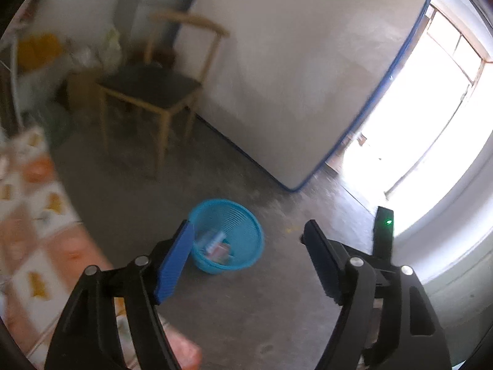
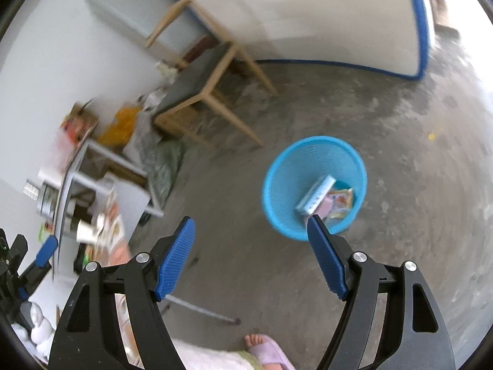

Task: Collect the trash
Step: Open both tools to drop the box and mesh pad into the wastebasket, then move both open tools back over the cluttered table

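Observation:
A blue plastic basket (image 1: 226, 237) stands on the concrete floor. In the right wrist view the basket (image 2: 286, 178) holds a white-and-blue box (image 2: 315, 199) and colourful wrappers (image 2: 340, 200). My left gripper (image 1: 249, 224) hangs above the floor just right of the basket, open, with nothing between its blue pads. My right gripper (image 2: 251, 219) is also open and empty, and its right fingertip overlaps the basket's near rim in the picture. A blue pad of the left gripper (image 2: 46, 251) shows at the far left of the right wrist view.
A wooden chair (image 1: 151, 89) with a dark seat stands beside a mattress (image 1: 292, 77) leaning on the wall. A table with a patterned cloth (image 1: 37, 215) is at the left, with a paper cup (image 2: 84, 234) near it. A person's slippered foot (image 2: 265, 348) is below.

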Motion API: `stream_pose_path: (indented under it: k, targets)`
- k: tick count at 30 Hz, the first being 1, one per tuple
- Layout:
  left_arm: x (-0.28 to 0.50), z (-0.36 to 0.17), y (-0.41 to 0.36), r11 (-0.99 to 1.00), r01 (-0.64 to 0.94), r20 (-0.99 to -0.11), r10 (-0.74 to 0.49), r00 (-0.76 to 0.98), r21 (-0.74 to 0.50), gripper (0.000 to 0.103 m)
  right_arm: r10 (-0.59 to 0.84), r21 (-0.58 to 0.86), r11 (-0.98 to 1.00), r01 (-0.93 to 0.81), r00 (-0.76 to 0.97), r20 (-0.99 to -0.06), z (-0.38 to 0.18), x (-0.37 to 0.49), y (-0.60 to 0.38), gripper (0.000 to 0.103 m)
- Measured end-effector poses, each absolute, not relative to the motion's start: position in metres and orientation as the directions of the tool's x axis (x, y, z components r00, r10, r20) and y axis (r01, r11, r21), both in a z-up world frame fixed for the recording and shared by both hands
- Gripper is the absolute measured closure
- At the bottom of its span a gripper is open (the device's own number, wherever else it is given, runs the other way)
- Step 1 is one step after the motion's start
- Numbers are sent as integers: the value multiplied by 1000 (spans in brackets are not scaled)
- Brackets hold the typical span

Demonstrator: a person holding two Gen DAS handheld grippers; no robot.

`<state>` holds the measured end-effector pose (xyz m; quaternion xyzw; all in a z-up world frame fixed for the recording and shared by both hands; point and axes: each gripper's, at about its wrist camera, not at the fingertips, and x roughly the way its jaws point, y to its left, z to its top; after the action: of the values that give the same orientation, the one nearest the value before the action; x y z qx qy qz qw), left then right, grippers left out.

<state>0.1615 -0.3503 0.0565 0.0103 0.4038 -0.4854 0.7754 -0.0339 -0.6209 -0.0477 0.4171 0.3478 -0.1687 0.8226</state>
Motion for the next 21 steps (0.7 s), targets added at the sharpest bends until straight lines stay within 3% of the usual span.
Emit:
stream_pose_path:
  k: [12, 21]
  targets:
    - [139, 95, -163, 728, 608, -546, -664, 510, -317, 21, 235, 604, 733, 313, 717, -656, 8, 22, -513, 30]
    - [162, 58, 18, 884, 289, -561, -459, 689, -368, 20, 408, 625, 769, 133, 650, -641, 29, 86, -408, 27]
